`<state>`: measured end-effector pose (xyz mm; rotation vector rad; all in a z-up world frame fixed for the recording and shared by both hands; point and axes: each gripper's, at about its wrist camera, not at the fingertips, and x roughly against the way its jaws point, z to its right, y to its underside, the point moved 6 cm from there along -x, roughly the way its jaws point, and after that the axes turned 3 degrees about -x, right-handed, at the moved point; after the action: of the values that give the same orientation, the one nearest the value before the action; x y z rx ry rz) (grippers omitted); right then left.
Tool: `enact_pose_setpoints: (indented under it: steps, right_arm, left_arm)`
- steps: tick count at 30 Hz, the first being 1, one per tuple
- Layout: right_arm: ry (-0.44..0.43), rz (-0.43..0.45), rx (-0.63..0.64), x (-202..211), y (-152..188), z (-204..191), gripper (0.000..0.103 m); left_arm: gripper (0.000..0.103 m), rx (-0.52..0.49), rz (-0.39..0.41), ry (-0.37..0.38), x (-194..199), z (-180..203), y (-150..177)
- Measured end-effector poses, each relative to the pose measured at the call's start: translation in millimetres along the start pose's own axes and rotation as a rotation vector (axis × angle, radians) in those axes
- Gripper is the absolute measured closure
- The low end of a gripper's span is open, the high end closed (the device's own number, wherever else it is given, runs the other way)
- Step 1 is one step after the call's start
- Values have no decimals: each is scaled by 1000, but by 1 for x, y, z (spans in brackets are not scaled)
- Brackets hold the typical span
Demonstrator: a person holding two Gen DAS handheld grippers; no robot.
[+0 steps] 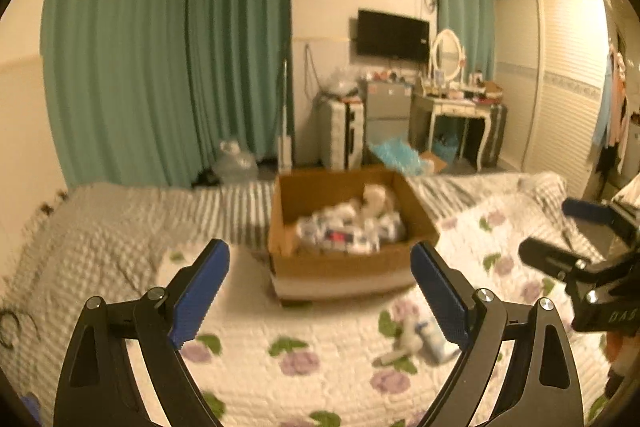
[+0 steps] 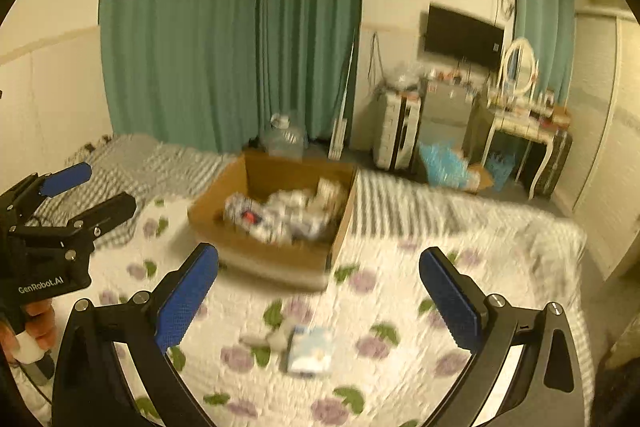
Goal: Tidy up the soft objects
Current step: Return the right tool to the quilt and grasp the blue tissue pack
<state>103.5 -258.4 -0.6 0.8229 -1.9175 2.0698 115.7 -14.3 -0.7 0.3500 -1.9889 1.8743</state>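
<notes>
An open cardboard box [image 1: 344, 263] [image 2: 276, 259] stands on the bed and holds several soft white packs and a small plush toy [image 1: 376, 201]. On the floral quilt [image 1: 280, 319] [image 2: 384, 307] in front of the box lie a light blue tissue pack [image 2: 311, 349] [image 1: 434, 341] and a small white soft toy [image 1: 406, 341] [image 2: 272, 339]. My left gripper [image 1: 320, 291] is open and empty, above the quilt before the box. My right gripper [image 2: 318, 295] is open and empty, above the tissue pack. Each gripper shows at the edge of the other's view.
A grey striped blanket [image 1: 120, 223] covers the bed's far side. Beyond the bed are green curtains [image 1: 160, 47], a water jug [image 1: 236, 163], a suitcase [image 1: 342, 135], a dressing table [image 1: 460, 107] and a wardrobe [image 1: 560, 79].
</notes>
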Motion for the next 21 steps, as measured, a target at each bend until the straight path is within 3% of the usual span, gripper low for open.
enact_pose_setpoints:
  steps: [12, 21]
  right_arm:
    - [-18, -344, -64, -121, 138, 7, 2]
    - [22, -450, -61, -149, 163, 10, 11]
  left_arm:
    - [10, -11, -254, 36, -74, 17, 112]
    - [10, -18, -342, 75, -94, 26, 143]
